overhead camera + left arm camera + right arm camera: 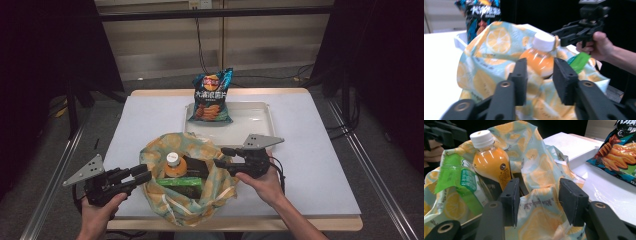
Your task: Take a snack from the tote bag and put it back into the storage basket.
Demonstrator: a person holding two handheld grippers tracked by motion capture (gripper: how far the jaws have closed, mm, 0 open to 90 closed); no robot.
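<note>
High view: we see a lemon-print bag sitting at the desk's near edge, mouth open upward, with an orange drink bottle standing in it, a green packet lying beside the bottle, and something dark behind them that we can't identify. At the far edge a white tray holds a chip bag leaning upright on its left end. Bare desk lies open right of the bag and along the far left corner.

The left gripper comes in at the bag's left rim, jaws apart, nothing between them. The right gripper sits at the bag's right rim, jaws apart too.

The left gripper view shows the bottle's white cap beyond the open jaws and the other gripper with its hand over the far rim. The right gripper view shows the bottle label and packet print, plus bag fabric bunched between the jaws; whether the pads touch it is unclear.
</note>
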